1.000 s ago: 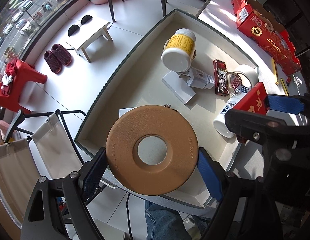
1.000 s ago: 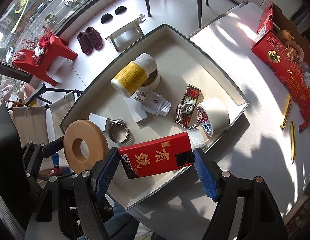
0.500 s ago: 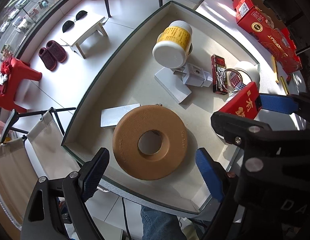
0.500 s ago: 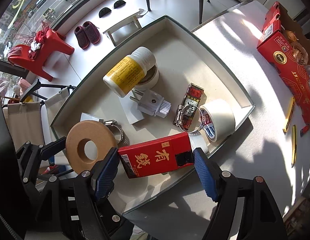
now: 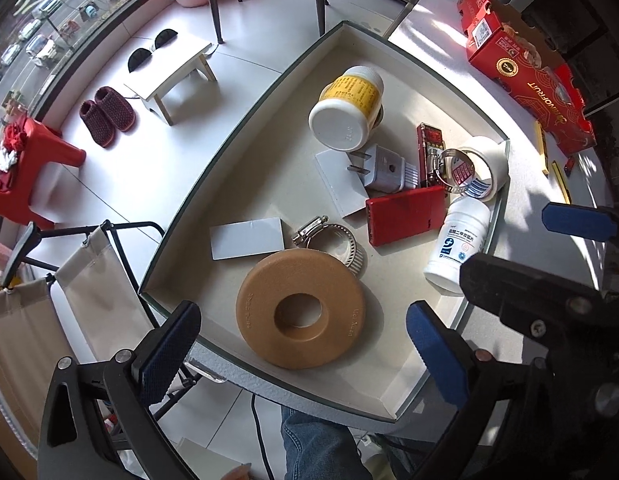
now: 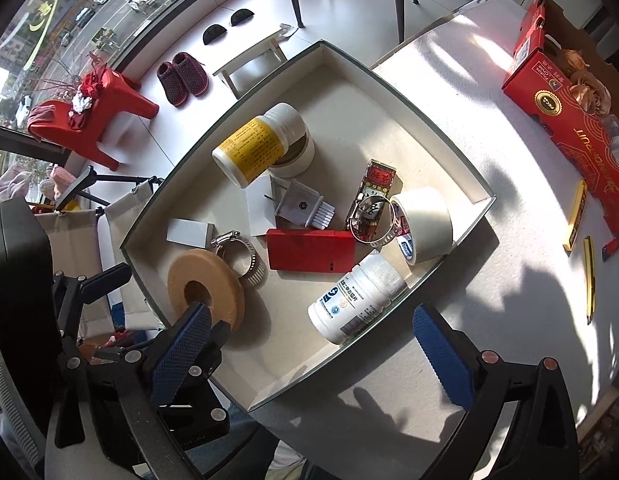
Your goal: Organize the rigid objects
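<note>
Left wrist view: tan stiff foam-looking ring [image 5: 301, 308] is lying free, probably light; left gripper [image 5: 301, 344] jaws, just opening, are standing spread — grab its outer rim.

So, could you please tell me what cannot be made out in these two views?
- Small tape roll: mostly hidden under the yellow-labelled jar; nearly unseen in the left wrist view.
- White bottle: base cut off by the right hand-held gripper's frame, left wrist view.
- Its label print: too small.

The long red cardboard carton [image 5: 525, 68] on the counter reads "NOFRUIT"; the white plastic bottle [image 6: 355, 296] carries Chinese print too small to read.
</note>
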A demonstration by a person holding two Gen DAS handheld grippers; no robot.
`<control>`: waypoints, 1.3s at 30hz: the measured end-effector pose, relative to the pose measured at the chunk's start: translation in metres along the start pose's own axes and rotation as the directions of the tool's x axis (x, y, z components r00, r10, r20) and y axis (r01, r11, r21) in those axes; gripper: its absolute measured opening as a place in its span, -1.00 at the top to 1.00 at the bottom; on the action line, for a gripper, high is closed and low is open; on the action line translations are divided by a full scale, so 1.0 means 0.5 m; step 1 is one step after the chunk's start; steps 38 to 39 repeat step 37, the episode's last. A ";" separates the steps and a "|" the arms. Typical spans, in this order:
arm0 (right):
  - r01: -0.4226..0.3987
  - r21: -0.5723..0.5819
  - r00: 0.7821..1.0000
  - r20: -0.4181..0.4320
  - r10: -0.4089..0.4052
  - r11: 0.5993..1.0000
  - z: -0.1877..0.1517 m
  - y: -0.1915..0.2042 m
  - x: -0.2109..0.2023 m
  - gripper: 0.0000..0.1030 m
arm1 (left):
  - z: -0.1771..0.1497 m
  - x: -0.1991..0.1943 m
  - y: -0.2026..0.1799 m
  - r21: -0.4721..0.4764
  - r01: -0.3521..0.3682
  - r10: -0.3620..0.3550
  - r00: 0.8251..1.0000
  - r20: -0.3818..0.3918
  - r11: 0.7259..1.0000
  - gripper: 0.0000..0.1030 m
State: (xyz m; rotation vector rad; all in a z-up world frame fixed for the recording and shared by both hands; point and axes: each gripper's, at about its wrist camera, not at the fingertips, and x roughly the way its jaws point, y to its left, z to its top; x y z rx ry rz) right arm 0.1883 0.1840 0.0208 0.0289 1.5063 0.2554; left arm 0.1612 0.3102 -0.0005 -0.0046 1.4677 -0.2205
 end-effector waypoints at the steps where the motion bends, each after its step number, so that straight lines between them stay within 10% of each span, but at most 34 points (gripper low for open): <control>1: -0.008 0.006 1.000 0.007 0.008 1.000 -0.004 -0.003 -0.007 -0.97 | 0.000 -0.005 0.004 -0.011 0.033 -0.033 0.999 0.009 0.999 -0.99; 18: 0.041 0.089 0.997 0.062 -0.046 0.995 -0.083 -0.016 -0.074 -0.97 | -0.011 -0.038 -0.031 0.070 -0.095 0.095 0.995 0.004 0.993 -0.99; 39: 0.053 0.093 0.996 0.072 -0.060 0.994 -0.071 -0.016 -0.084 -0.97 | -0.008 -0.053 -0.019 0.036 -0.089 0.088 0.996 0.016 0.995 -0.99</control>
